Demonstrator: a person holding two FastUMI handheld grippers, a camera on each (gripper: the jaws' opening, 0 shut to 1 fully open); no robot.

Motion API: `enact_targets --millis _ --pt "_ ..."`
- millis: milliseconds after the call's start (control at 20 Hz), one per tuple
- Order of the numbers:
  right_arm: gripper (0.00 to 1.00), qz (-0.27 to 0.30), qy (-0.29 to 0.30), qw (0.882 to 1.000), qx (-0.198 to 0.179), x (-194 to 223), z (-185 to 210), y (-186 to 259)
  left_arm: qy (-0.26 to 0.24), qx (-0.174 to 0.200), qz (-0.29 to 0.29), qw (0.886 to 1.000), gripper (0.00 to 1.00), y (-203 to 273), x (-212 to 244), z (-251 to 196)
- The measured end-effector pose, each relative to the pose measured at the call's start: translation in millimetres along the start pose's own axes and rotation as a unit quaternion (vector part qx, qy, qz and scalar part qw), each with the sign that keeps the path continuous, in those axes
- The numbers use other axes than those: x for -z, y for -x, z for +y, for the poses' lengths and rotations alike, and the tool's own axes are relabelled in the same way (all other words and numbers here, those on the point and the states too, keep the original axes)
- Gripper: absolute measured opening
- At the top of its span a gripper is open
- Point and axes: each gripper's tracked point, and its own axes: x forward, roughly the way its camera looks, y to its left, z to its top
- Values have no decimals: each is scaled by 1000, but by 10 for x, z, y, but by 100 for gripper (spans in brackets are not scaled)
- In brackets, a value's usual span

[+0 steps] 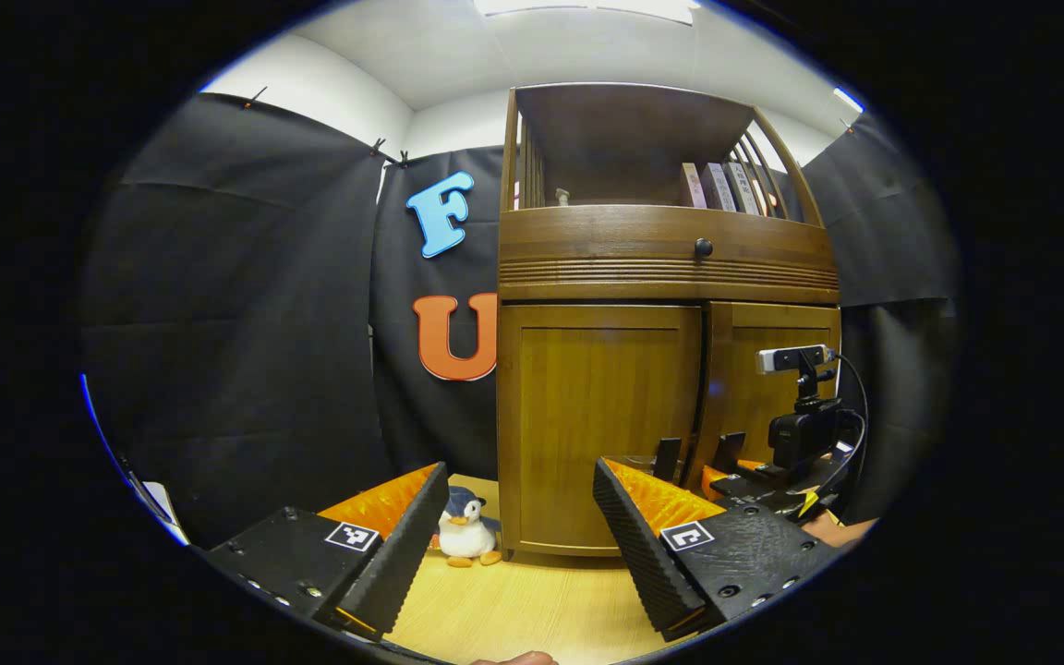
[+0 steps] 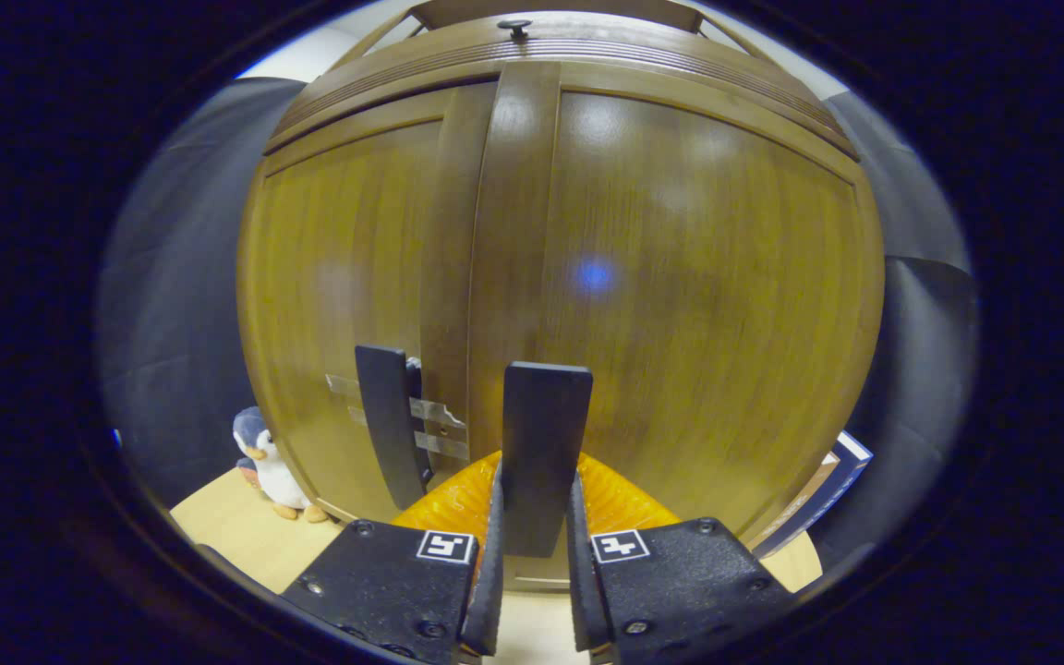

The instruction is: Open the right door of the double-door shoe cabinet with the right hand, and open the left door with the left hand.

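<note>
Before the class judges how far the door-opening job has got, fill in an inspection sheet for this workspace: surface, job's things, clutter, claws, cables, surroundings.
Surface: light wooden floor, bare in front of the cabinet.
Job's things: left door and right door look shut; each has an upright handle near the centre seam.
Clutter: toy penguin at the cabinet's left foot; books on the top shelf.
Claws: left claw open, held back from the cabinet; right claw closed on the right door handle.
Cables: black cable looping from the right claw's camera.
Surroundings: black cloth wall, white ceiling.
</note>
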Motion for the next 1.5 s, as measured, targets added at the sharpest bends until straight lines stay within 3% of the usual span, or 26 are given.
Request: enact_targets --millis 800,1500 --pt "34 -5 -15 999 -36 268 -198 871 -3 63 9 998 95 -154 90 -351" --pt "28 6 -39 999 -29 438 -641 1511 -19 124 22 992 95 -261 207 -923"
